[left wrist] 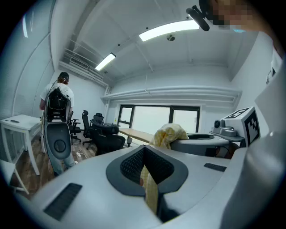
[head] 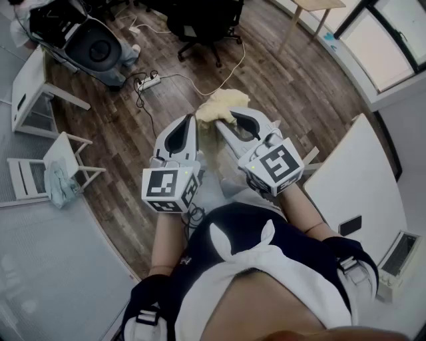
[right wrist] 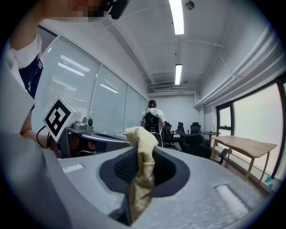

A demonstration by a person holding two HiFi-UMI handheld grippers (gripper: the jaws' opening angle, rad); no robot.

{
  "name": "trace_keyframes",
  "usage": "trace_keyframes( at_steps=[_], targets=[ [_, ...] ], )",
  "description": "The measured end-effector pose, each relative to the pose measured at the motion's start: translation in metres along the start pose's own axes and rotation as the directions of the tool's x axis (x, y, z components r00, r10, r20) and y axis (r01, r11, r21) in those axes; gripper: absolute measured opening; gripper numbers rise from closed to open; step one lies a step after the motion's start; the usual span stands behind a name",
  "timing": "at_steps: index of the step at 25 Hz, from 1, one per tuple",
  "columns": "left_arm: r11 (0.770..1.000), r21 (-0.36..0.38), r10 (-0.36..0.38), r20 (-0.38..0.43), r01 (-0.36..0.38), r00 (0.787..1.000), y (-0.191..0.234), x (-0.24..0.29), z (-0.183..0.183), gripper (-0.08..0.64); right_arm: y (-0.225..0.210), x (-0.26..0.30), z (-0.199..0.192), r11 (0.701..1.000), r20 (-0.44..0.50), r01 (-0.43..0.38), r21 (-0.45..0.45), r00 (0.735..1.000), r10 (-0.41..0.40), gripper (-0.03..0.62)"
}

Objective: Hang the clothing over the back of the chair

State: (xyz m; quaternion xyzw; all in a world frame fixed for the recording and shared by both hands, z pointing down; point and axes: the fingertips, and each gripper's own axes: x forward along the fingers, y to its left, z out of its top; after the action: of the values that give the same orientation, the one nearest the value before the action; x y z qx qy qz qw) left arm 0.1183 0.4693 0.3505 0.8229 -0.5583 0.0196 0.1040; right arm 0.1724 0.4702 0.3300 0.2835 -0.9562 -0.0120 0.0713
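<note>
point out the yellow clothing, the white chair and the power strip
yellow clothing (head: pixel 223 106), head view, middle of the bunched fabric
white chair (head: pixel 25 178), head view, its slatted panel
power strip (head: pixel 150 81), head view, middle of its white body

Tools: two, the left tool (head: pixel 192 121) and the right tool (head: pixel 234 118), centre of the head view.
Yellow clothing (head: pixel 223 105): one piece.
White chair (head: pixel 63 166): one, left edge, with one pale blue cloth (head: pixel 56 183) on it.
Black office chair (head: pixel 203 26): one in the head view, top centre.
Power strip (head: pixel 150 82): one.
Wooden table (head: pixel 316 6): one, upper right.
White counter (head: pixel 359 180): one, right.
Ceiling light strips: two in the right gripper view, near strip (right wrist: pixel 177 18) and far strip (right wrist: pixel 178 74).
</note>
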Motion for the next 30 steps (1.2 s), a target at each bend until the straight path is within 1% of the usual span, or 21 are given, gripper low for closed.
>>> trace_keyframes(
  at_steps=[2, 6, 11, 13, 18, 21, 25, 30],
  targets=[
    [1.000, 0.000, 0.002, -0.003, -0.002, 1.000, 0.000, 0.003, -0.001, 0.003, -0.005, 0.000, -0.002, 1.000, -0.016, 0.014, 0.001, 1.000, -0.014, 0.058],
    [1.000, 0.002, -0.001, -0.004, 0.001, 1.000, 0.002, 0.010, 0.000, 0.003, -0.014, 0.004, 0.002, 1.000, 0.003, 0.026, 0.004, 1.000, -0.026, 0.059],
    [1.000, 0.006, -0.001, -0.003, 0.001, 1.000, 0.004, 0.020, 0.005, 0.003, -0.021, 0.009, 0.004, 1.000, 0.026, 0.011, 0.019, 1.000, -0.011, 0.061],
    [1.000, 0.006, 0.000, -0.006, 0.000, 1.000, 0.006, 0.026, 0.006, 0.003, -0.030, 0.011, 0.005, 1.000, 0.017, 0.016, 0.026, 1.000, -0.017, 0.061],
    [1.000, -0.005, 0.010, -0.021, -0.010, 1.000, 0.017, 0.041, 0.004, 0.003, -0.050, 0.021, 0.000, 1.000, -0.010, 0.027, 0.016, 1.000, -0.027, 0.061],
    [1.000, -0.006, 0.013, -0.023, -0.014, 1.000, 0.023, 0.055, 0.007, 0.003, -0.062, 0.029, 0.001, 0.999, -0.010, 0.025, 0.026, 1.000, -0.025, 0.061],
    [1.000, -0.005, 0.007, -0.024, -0.007, 1.000, 0.033, 0.071, 0.012, 0.003, -0.074, 0.042, 0.004, 0.999, 0.006, 0.019, 0.033, 1.000, -0.019, 0.061],
    [1.000, -0.007, -0.007, -0.027, 0.006, 1.000, 0.049, 0.093, 0.015, 0.003, -0.094, 0.062, 0.000, 0.999, -0.013, 0.045, 0.028, 0.999, -0.045, 0.061]
  ],
)
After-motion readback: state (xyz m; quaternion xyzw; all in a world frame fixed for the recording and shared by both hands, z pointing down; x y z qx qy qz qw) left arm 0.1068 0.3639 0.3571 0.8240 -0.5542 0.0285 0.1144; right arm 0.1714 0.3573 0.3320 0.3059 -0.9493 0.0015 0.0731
